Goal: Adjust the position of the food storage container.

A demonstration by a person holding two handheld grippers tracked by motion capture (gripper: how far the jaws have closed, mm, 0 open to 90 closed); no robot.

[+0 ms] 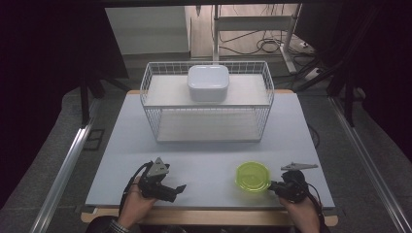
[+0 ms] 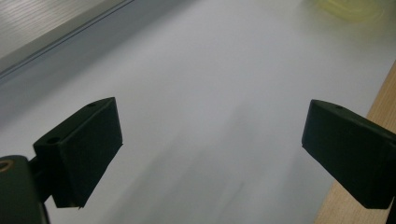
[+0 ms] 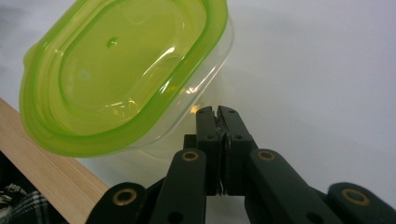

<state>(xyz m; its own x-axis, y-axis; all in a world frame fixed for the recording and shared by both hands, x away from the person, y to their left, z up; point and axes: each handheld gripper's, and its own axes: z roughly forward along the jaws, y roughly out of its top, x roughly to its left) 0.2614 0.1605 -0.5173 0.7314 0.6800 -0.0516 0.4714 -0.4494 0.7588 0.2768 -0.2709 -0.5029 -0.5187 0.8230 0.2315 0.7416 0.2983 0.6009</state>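
At the near left, the left gripper (image 1: 180,188) hovers over the table (image 1: 209,165), jaws wide apart, holding nothing. Near right, the right gripper (image 3: 218,111) has jaws pressed together, tips against the green-lidded tub (image 3: 123,70). Farther back, a white box (image 1: 208,82) sits in a wire basket (image 1: 150,92).

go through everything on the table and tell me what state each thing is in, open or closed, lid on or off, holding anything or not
Green-lidded container: lid on, standing upright on the table, just beside the right gripper's tips.
White box: lid on, on the rack's top shelf.
Wire rack: upright; its lower shelf is bare.
Left gripper: open, holding nothing.
Right gripper: shut, nothing visibly between its jaws.
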